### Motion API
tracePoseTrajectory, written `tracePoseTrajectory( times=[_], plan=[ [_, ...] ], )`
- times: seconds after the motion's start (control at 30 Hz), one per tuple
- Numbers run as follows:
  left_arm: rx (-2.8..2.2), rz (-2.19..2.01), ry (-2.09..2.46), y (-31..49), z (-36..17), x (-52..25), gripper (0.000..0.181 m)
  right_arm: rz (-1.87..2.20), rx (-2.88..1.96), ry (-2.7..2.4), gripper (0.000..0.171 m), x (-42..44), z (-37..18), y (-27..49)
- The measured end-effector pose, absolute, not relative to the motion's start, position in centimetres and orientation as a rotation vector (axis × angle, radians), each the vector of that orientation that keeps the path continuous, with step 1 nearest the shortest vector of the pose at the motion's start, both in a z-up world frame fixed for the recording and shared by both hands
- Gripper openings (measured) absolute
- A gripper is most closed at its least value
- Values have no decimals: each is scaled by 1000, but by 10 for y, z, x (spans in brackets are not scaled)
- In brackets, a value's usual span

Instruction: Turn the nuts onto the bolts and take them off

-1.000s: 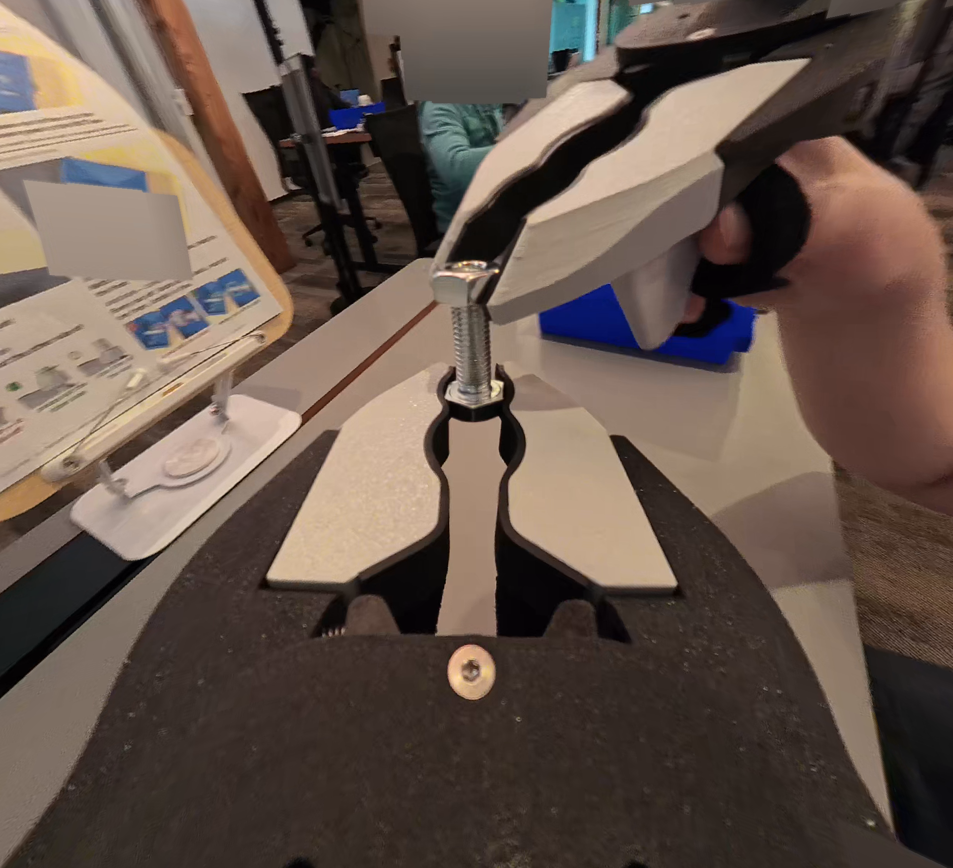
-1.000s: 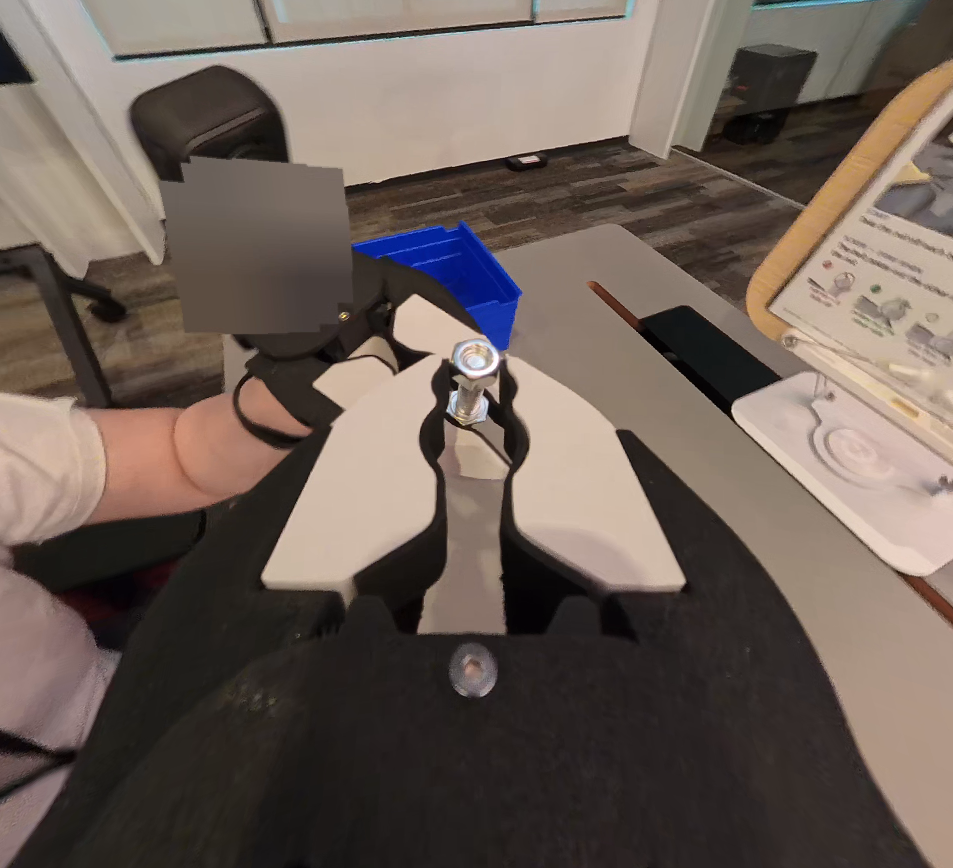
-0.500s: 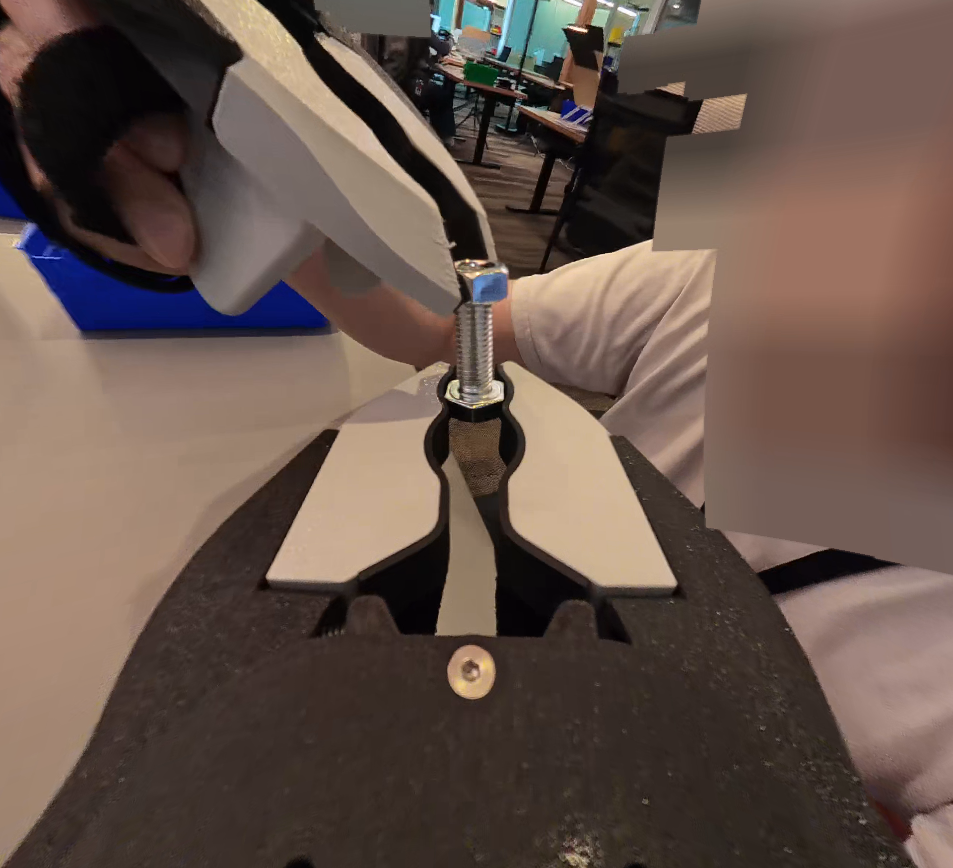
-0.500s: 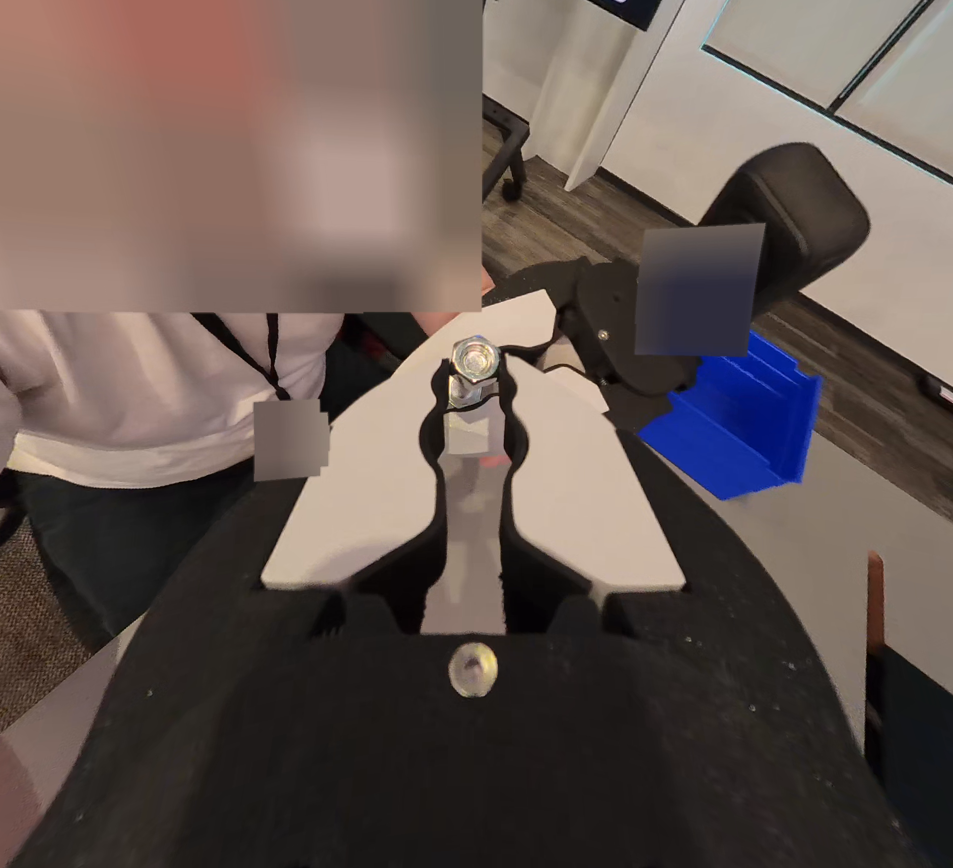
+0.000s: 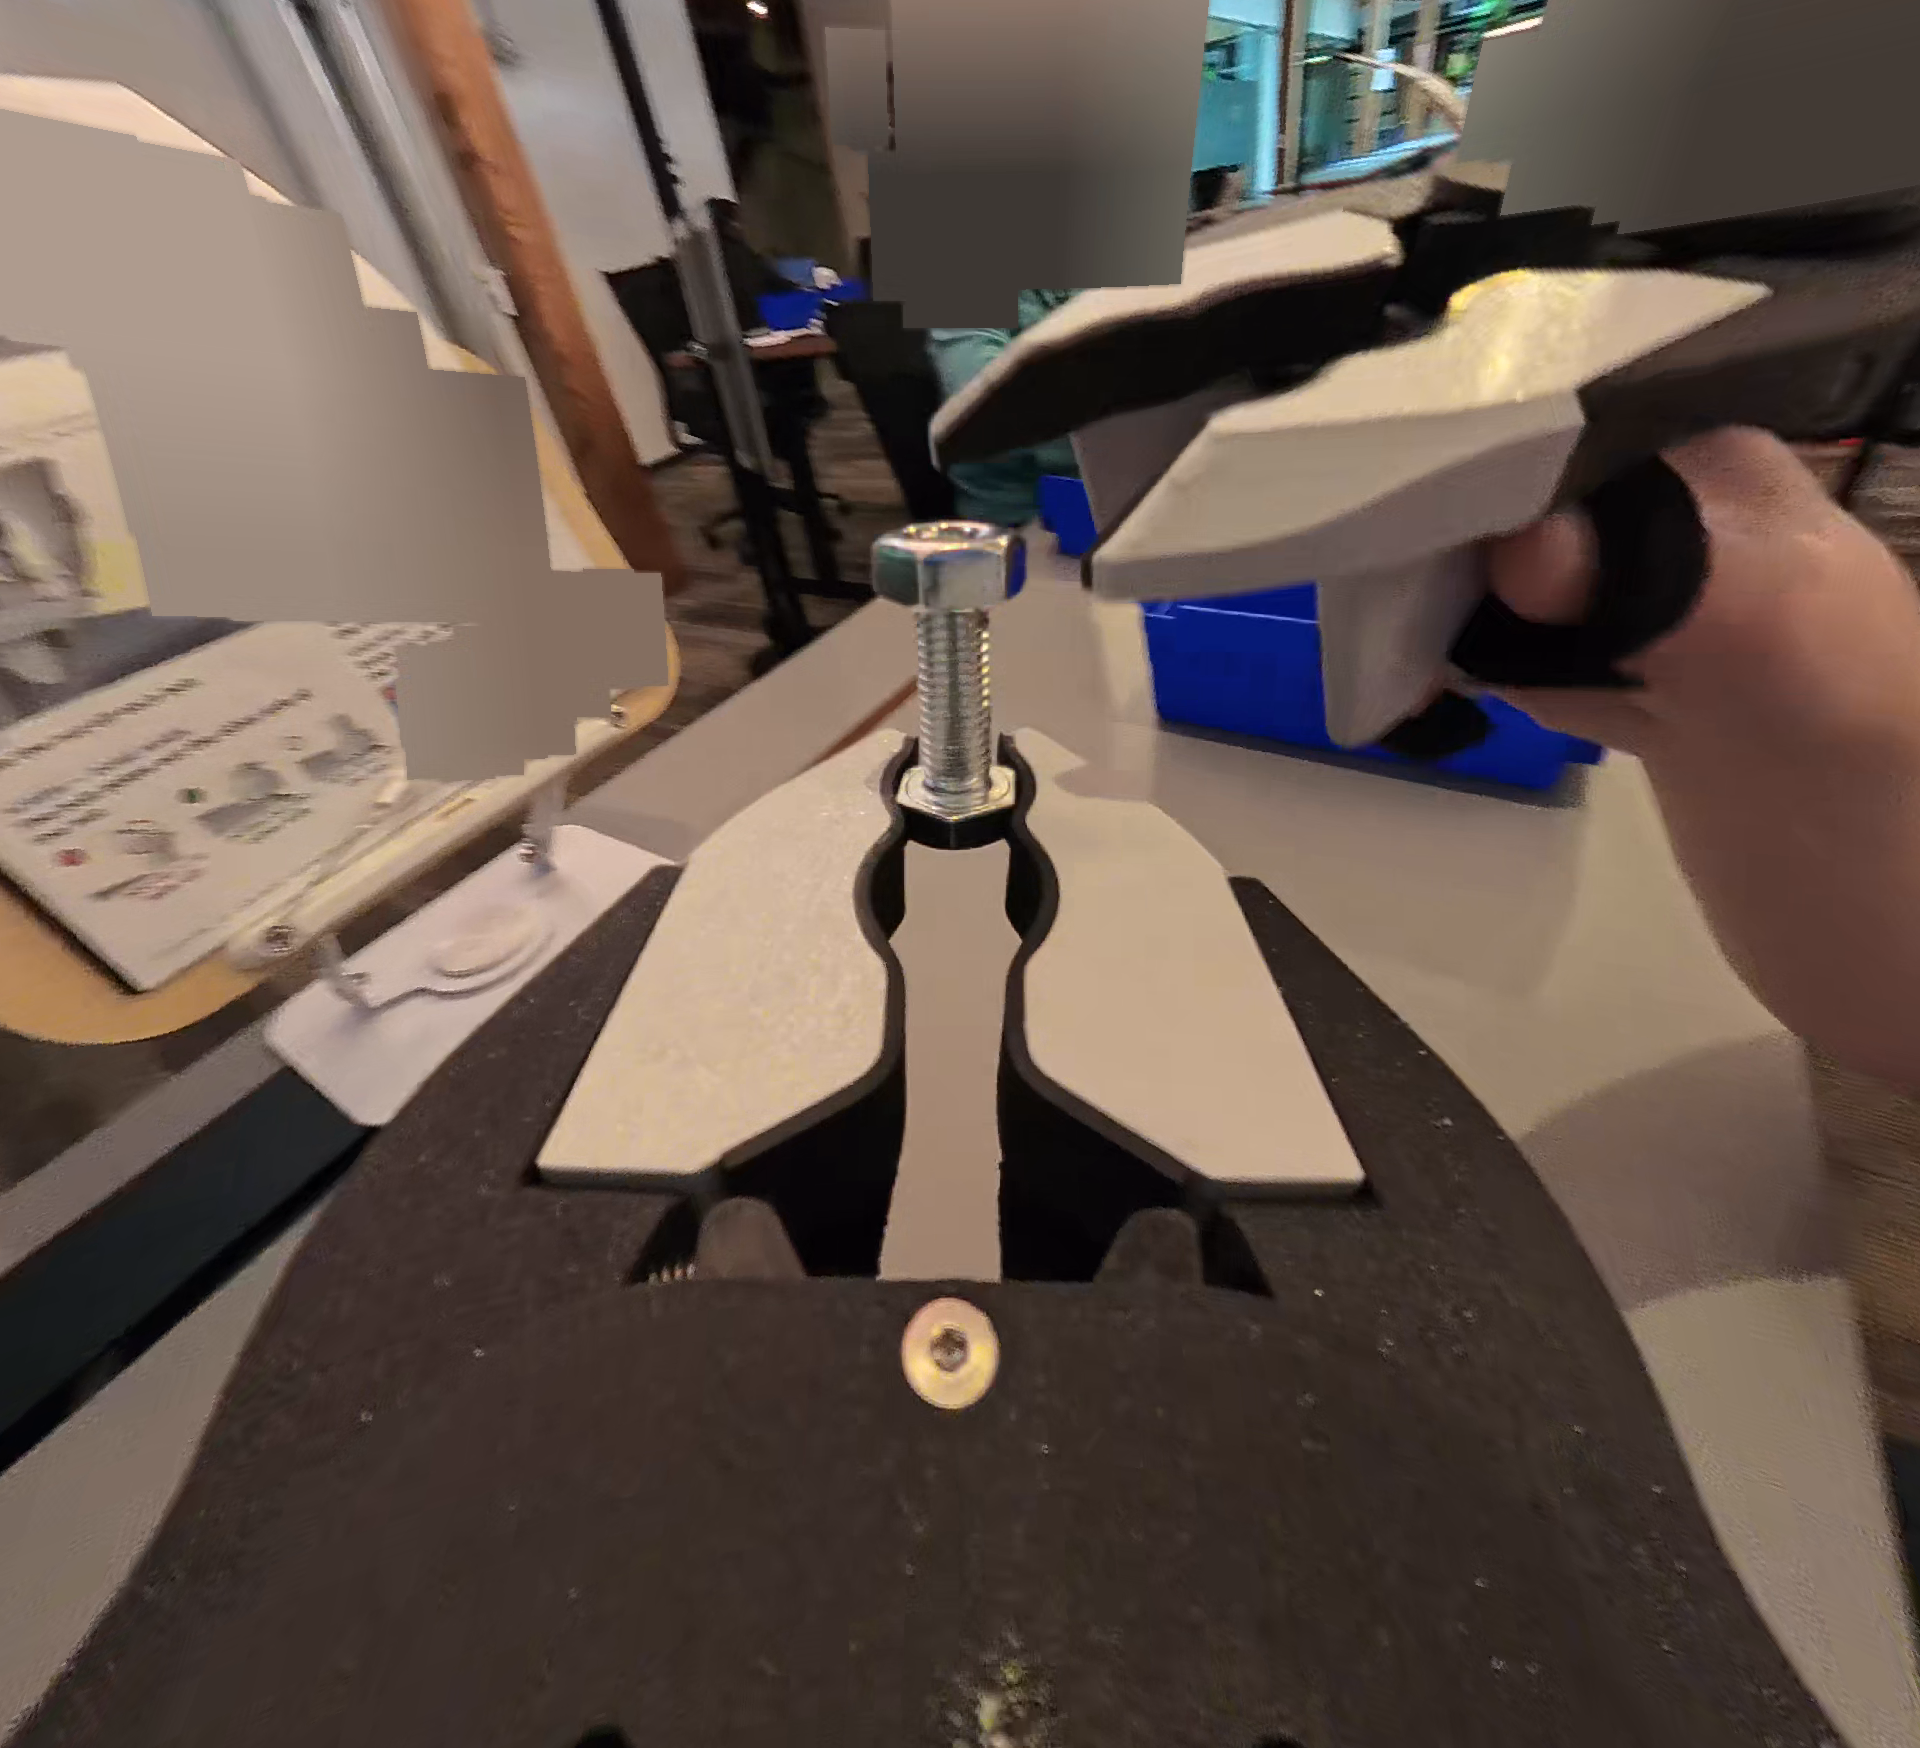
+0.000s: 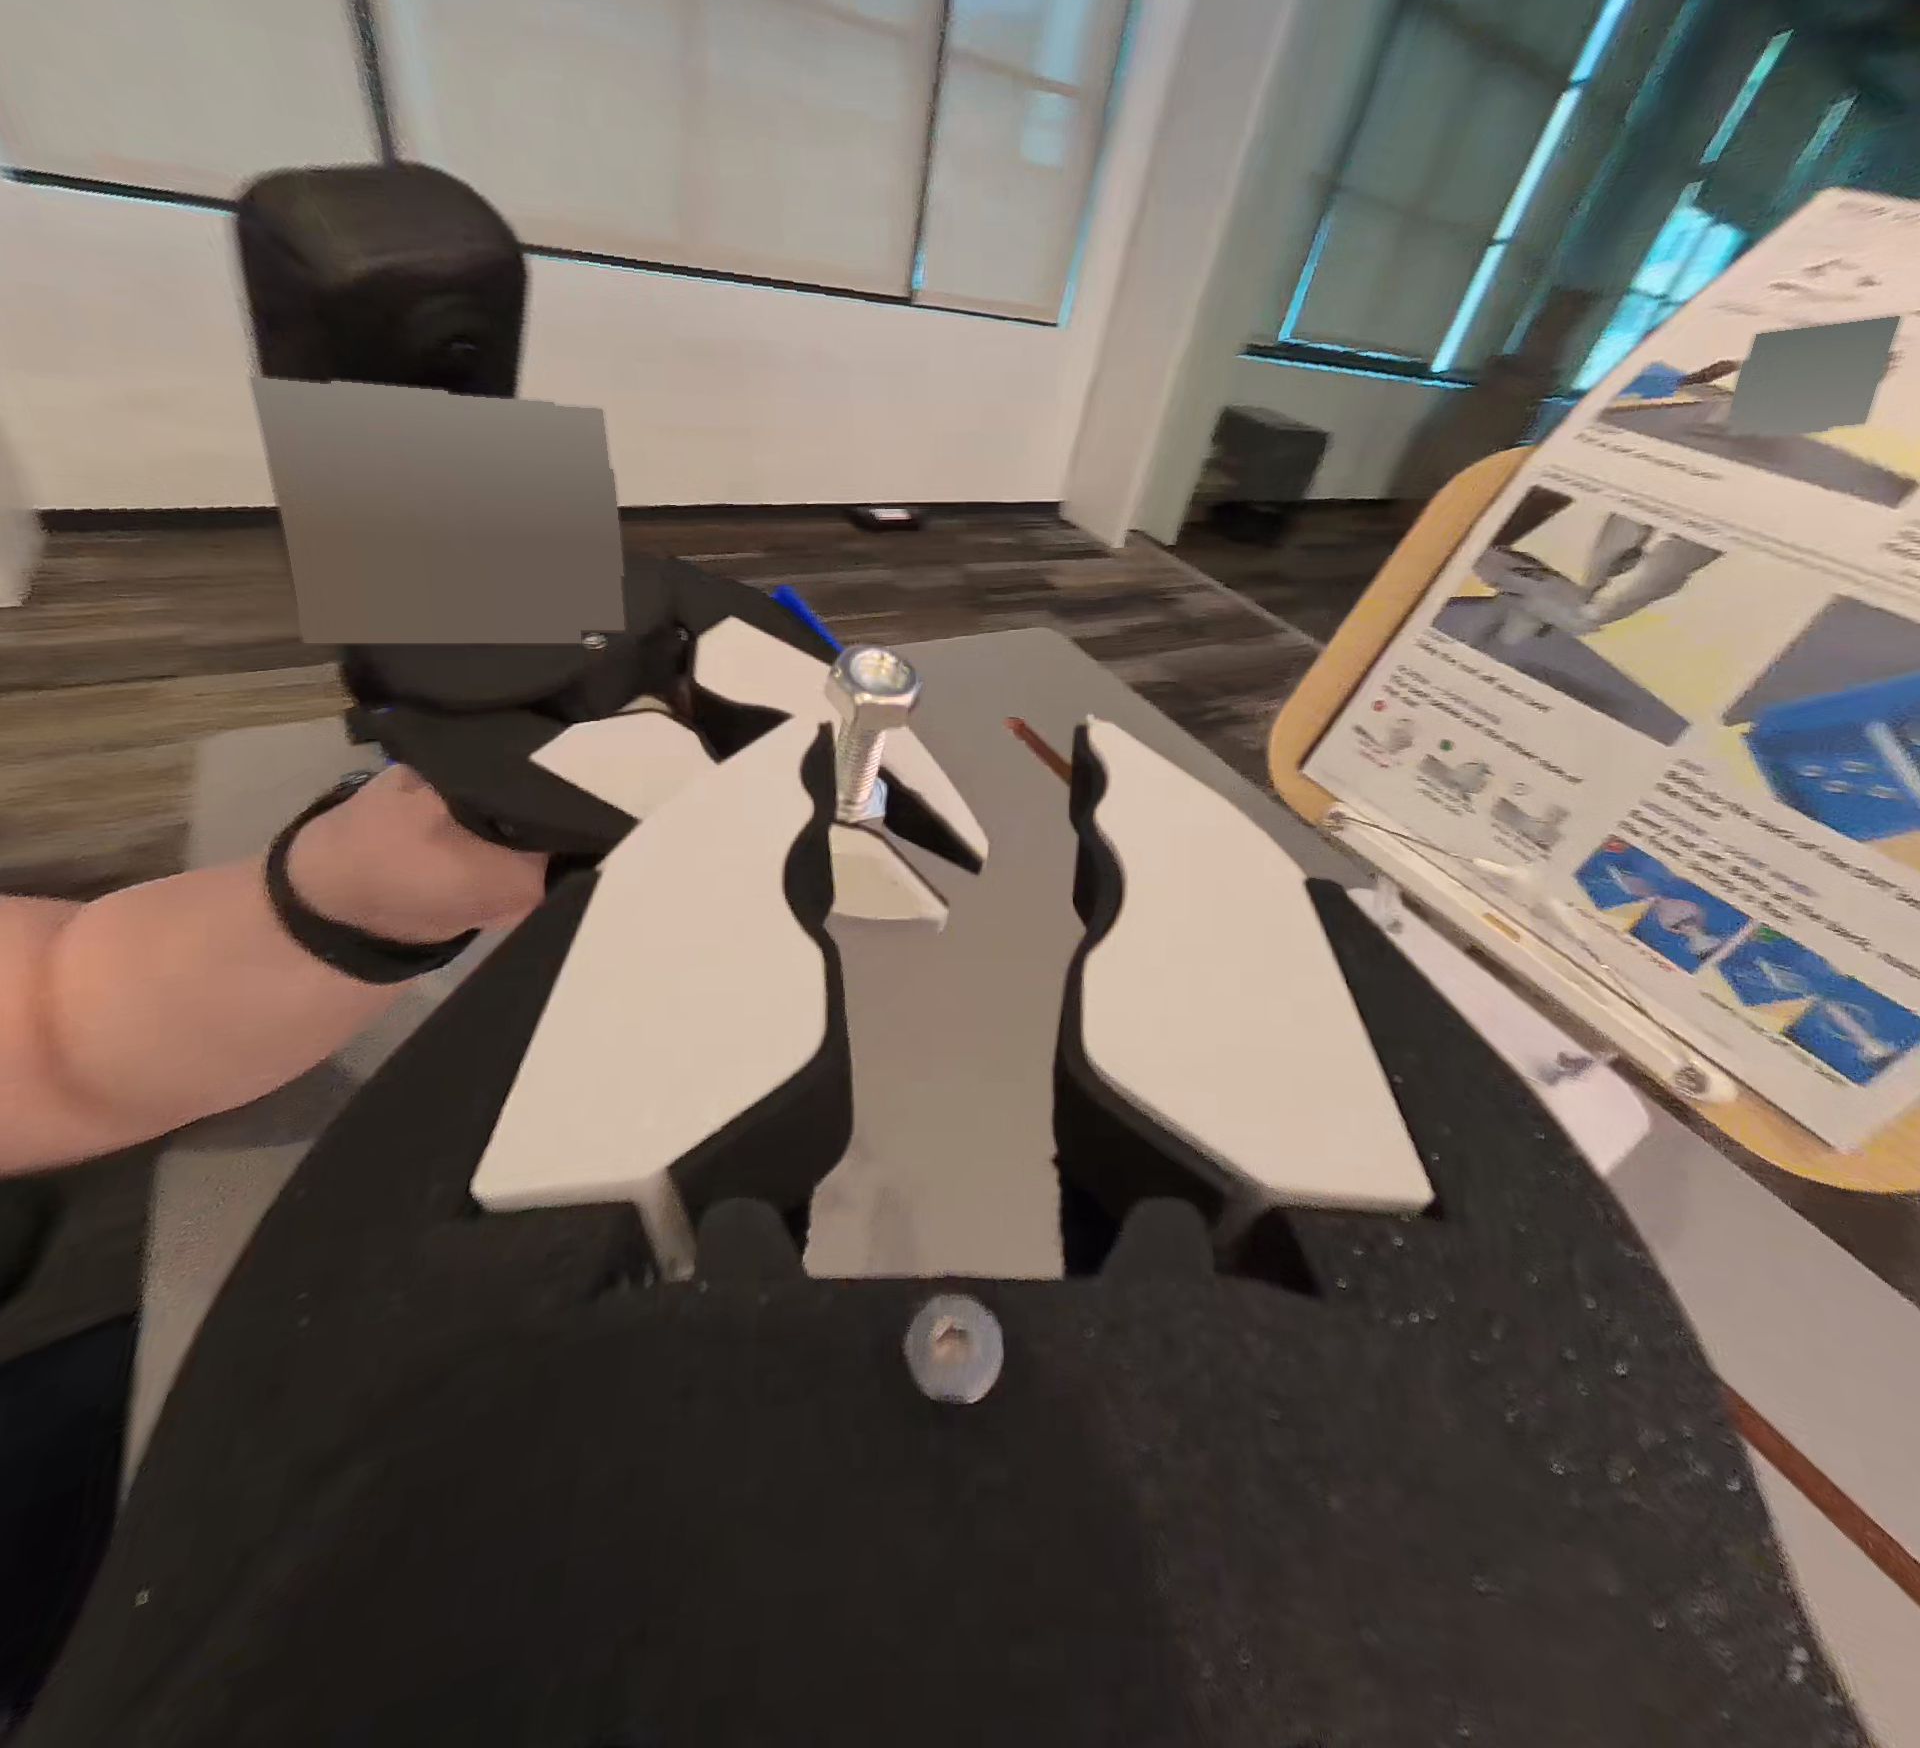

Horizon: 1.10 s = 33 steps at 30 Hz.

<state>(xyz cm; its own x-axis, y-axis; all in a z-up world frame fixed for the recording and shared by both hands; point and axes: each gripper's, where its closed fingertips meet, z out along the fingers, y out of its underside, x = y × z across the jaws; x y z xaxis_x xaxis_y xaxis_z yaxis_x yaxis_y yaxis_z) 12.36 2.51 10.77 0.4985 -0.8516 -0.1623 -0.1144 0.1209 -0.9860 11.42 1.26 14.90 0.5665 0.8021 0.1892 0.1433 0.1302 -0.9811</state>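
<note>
Grey tabletop [image 5: 1299,877] fills the foreground of an open office. At the left stands an instruction board [image 5: 208,763] on a white stand; its small print and photo panels are legible in places but carry no brand that can be made out. In the middle, the left gripper [image 5: 954,789] is pinched on the nut [image 5: 954,796], with the bolt [image 5: 948,659] rising upright from it, head on top. Most of the thread shows above the nut, so the nut seems to sit near the bolt's tip, though motion blur makes the thread count unsure; whether it is going on or coming off cannot be told. To the right, the right gripper [image 6: 951,753] is spread wide, just beside the bolt head and not touching it. A blue bin [image 5: 1299,680] sits behind.
</note>
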Motion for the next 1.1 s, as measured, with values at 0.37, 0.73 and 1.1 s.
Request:
tracePoseTrajectory(
  times=[0.37,0.73,1.1],
  plan=[
    [-1342,-597,870,28,115,116,14,582,-1320,-786,29,90,154,10],
    [-1297,-780,1059,-2,117,125,14,709,-1217,-1049,17,91,157,-14],
    [-1226,-1468,1498,-98,103,141,14,1250,-755,-1683,18,111,144,-82]
  ],
)
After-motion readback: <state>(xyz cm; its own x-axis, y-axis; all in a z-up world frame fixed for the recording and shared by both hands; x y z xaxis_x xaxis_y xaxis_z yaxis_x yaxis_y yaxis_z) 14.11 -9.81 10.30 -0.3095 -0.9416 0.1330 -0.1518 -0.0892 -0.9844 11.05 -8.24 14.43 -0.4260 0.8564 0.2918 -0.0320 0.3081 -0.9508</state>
